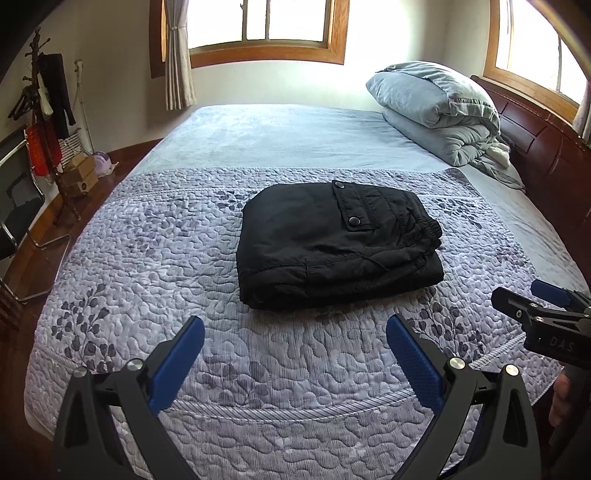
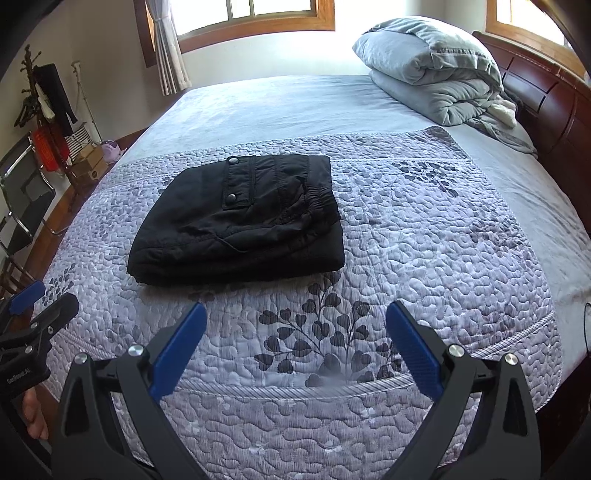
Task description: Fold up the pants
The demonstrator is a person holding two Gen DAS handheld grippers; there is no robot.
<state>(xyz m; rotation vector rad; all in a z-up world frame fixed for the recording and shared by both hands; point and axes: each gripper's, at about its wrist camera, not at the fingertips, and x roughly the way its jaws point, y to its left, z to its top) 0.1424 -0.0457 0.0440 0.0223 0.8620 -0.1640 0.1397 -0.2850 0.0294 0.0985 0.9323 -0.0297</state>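
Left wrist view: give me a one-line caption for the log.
Black pants lie folded on the quilted bed; left gripper hovers open and empty before them.

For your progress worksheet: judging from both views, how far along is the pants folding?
Done: the black pants lie as a compact folded stack on the quilt. In hand: nothing; the left tongs and right tongs hang open, clear of the stack. Left: nothing visible.

- Location: home bedroom.
- Landmark: wide bed with lilac leaf-print quilted cover.
- Dark-red wooden headboard at bed's head.
- Wood-framed windows behind bed.
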